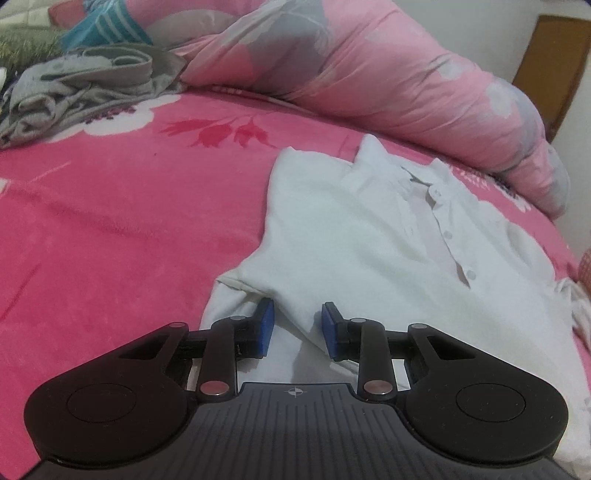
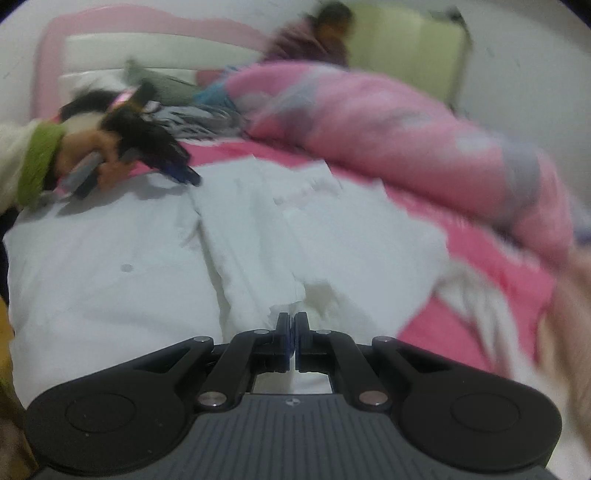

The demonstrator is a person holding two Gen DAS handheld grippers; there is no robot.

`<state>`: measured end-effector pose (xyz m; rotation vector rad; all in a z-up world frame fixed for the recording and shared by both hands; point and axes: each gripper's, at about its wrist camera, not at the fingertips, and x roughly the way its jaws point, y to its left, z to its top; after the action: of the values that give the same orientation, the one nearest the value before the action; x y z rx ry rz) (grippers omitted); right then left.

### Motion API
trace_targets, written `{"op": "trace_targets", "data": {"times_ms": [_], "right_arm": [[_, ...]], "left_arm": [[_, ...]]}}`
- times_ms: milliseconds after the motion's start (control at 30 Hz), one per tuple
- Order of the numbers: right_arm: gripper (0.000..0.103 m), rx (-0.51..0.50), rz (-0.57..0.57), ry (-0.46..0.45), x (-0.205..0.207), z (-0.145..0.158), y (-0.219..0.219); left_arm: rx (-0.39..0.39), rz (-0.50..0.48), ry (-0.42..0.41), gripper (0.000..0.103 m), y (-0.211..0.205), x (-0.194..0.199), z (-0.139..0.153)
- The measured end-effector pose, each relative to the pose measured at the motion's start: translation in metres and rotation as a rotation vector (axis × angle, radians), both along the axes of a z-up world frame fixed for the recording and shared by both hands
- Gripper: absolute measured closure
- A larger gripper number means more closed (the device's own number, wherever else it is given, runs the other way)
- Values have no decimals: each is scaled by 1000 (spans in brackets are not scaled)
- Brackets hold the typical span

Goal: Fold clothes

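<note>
A white button-front collared shirt lay spread on the bed, front side up, its collar toward the far side and its buttoned placket running down the middle. In the right wrist view the same shirt filled the lower half of the picture, blurred, with a lengthwise ridge of bunched cloth down its centre.

The left gripper sat low over the near edge of the shirt by a sleeve seam. Its blue-padded jaws stood apart with a fold of white cloth rising between them, and the pads did not appear to press on it. In the right wrist view that gripper showed as a dark blur at the shirt's far left edge, held by a hand coming out of a green cuff.

The right gripper had its jaws drawn together with only a thin slit between the pads, right at a small tuft of the shirt's fabric; whether cloth was pinched there could not be told.

Under the shirt stretched a bright pink plush bedspread with white and red flowers. Behind it lay a rolled pale pink quilt with grey patches, and at the far left a heap of crumpled grey clothes beside a teal striped garment.
</note>
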<state>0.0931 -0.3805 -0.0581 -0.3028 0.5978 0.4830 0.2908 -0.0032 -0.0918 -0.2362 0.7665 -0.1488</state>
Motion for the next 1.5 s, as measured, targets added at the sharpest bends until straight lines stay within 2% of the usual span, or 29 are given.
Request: {"op": "trace_targets", "data": {"times_ms": [100,200,333,433,600,633,700,867,1000,1100,1167,1233,1333,1400,1433,1500], "right_arm": [[95,19,-114,43,6,4,-15],[88,190,-170,15,-2,26,-37],[88,322,-184,-31,-4,45,-36],[88,310,-156,3,12,36,-12],[89,96,-194,163,39,-19,29],[89,84,-198,128,34,-22,33],[88,49,-200,120,30,-11,39],[88,80,-176,33,27,23,44],[88,111,-159,-5,38,38,55],[84,115,-201,-14,48,36,63],[80,149,-237,-5,51,31,59],[70,197,-291,40,57,18,48],[68,290,-387,130,62,-3,25],[67,388,-437,172,58,-8,6],[59,456,-451,185,52,-6,-5],[45,534,-486,159,34,1,-22]], "left_arm": [[4,-11,-14,73,2,-1,2],[6,-18,-32,72,5,-4,6],[16,-22,-50,71,6,-4,7],[9,-14,-39,71,6,-3,1],[6,-23,-62,71,7,-4,-6],[-1,-25,-65,71,9,-5,-6],[-19,-28,-72,71,13,-6,-6],[-59,7,-108,71,27,-19,-3],[-77,35,-131,71,34,-24,-2],[-98,48,-134,71,36,-21,1],[-100,73,-122,71,37,-16,1],[-91,114,-84,71,39,-10,-2],[-111,148,-61,71,43,-12,-1],[-108,141,-85,69,41,-21,7],[-106,136,-98,68,40,-26,11],[-80,112,-130,59,31,-35,20]]}}
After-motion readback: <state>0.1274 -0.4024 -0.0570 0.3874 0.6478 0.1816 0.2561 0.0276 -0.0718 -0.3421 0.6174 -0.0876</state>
